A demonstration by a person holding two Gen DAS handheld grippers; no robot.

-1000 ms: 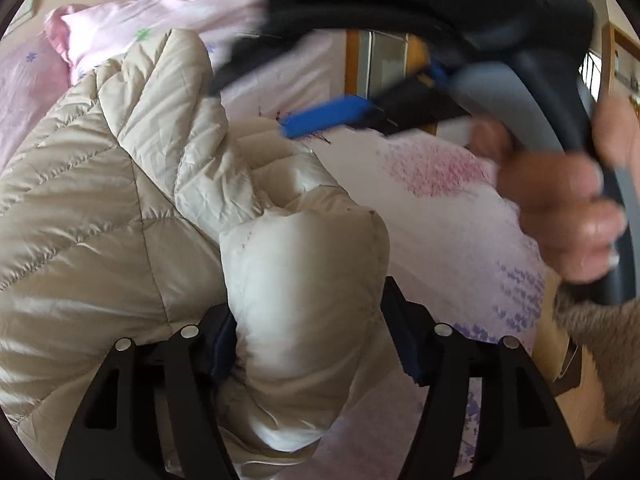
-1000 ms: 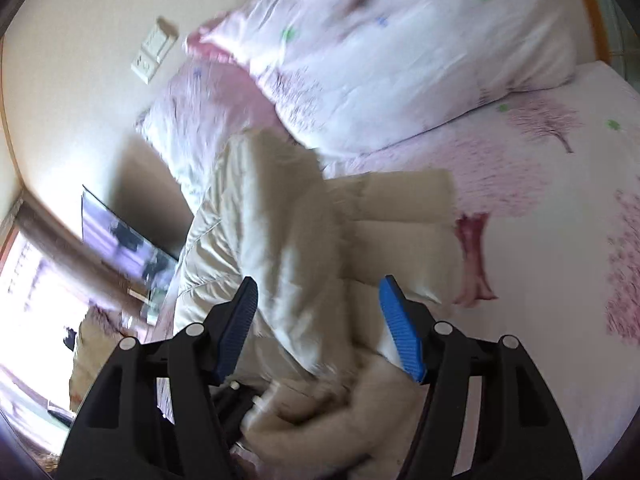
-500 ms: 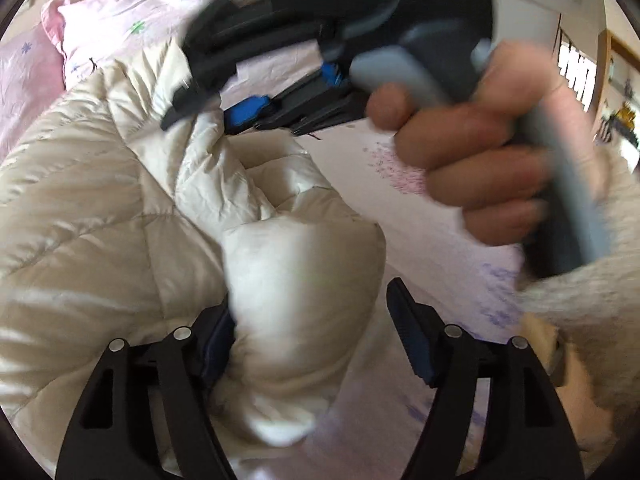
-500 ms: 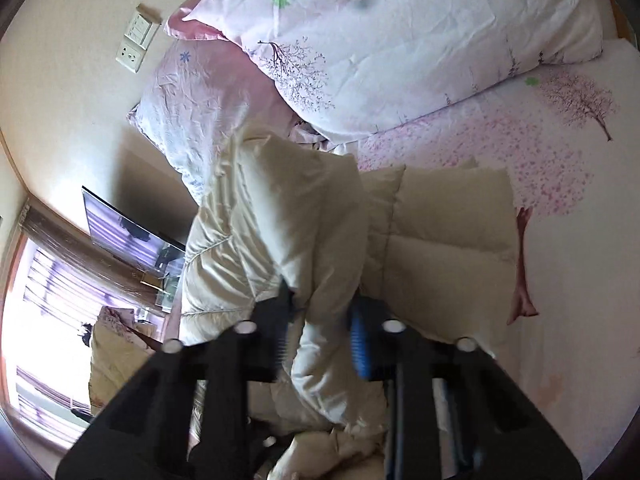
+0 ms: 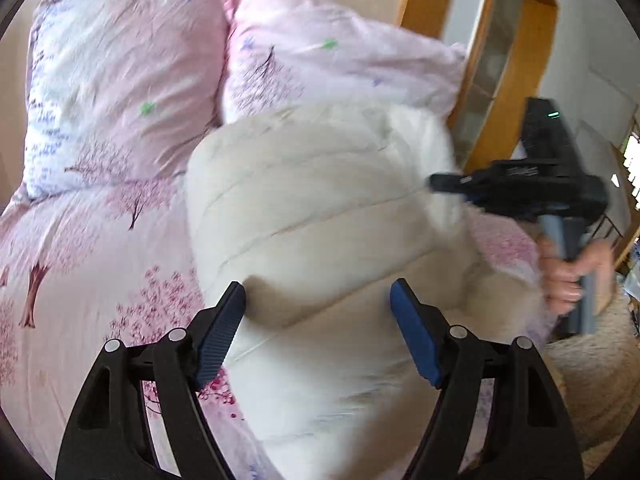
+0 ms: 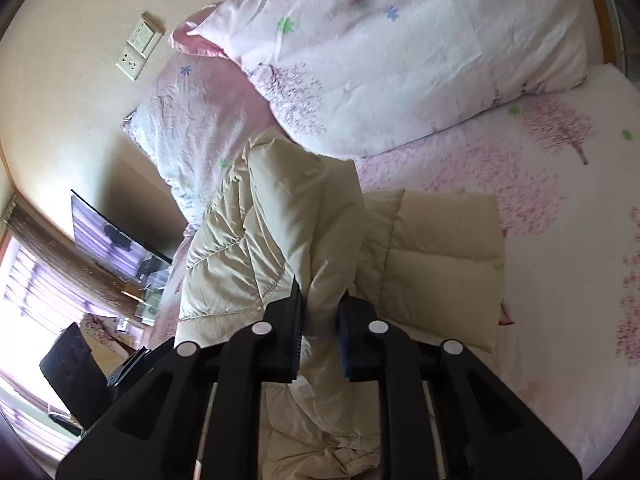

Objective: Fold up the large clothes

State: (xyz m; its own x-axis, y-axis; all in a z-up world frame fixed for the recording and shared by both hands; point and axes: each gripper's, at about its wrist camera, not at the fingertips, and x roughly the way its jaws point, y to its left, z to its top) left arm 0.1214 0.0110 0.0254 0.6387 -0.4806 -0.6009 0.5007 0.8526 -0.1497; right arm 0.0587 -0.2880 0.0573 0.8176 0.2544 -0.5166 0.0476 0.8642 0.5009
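Finding one: the right gripper (image 6: 320, 330) has just been closing, and its jaws now pinch a raised fold of the cream quilted jacket (image 6: 280, 216); a second ago that fold stood loose between wide jaws. The left gripper (image 5: 318, 328) has just been opening further. A second ago a puffy sleeve filled the space between its pads; now the pads stand spread, the jacket bulk lies beyond and below them, and whether either pad presses the cloth cannot be told, as this view is blurred. The view has also swung, showing the two pillows (image 5: 120, 80) above the jacket.

Position: the jacket lies on the bed (image 6: 560, 280), just below the pillows, its lower part already doubled over flat to the right of the pinched fold.

Judgement: the hold has passed from left to right; the right hand appears set to draw the next fold over.

Writing: none legible. The wall plate (image 6: 138, 50) left of the pillows carries no readable marking.
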